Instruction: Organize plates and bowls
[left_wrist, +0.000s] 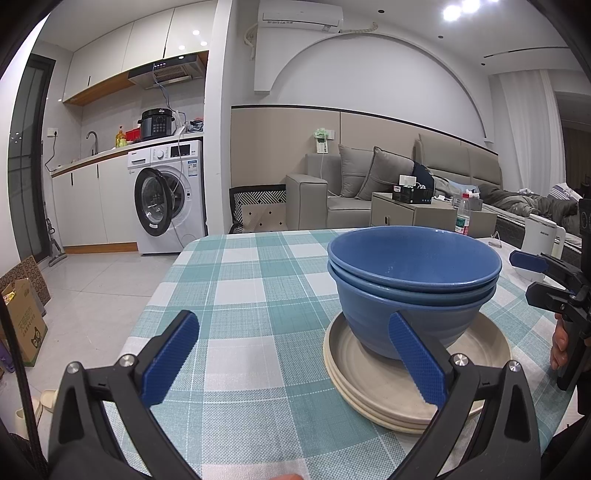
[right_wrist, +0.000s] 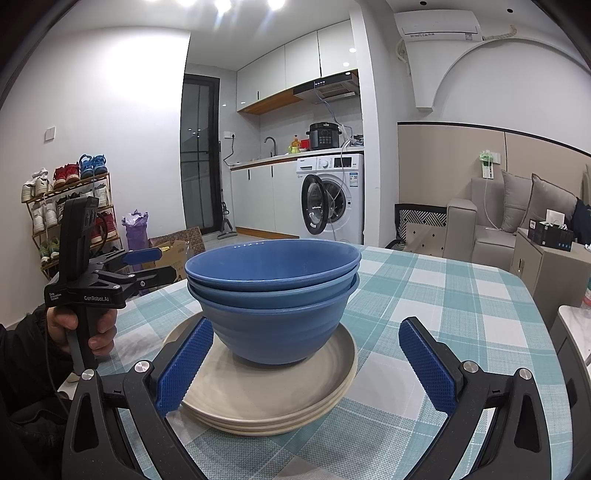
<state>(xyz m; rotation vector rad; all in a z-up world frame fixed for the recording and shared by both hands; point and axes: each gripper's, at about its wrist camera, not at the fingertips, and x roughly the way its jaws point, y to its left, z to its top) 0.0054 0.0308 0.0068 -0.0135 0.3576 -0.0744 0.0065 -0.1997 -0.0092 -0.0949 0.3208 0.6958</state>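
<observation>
Blue bowls (right_wrist: 272, 295) nested, sitting on stack of beige plates (right_wrist: 269, 391), all on checked surface (left_wrist: 240, 295). My left gripper (left_wrist: 295, 362): jaws spread wide, empty; stack off to right of centre, my right-hand pad (left_wrist: 413, 358) overlaps plate rim and bowl base in view, contact unclear. My right gripper (right_wrist: 306, 363): jaws spread, empty; bowls between pads, nearer left pad (right_wrist: 184, 365), which sits over plate rim. No grip on anything.
</observation>
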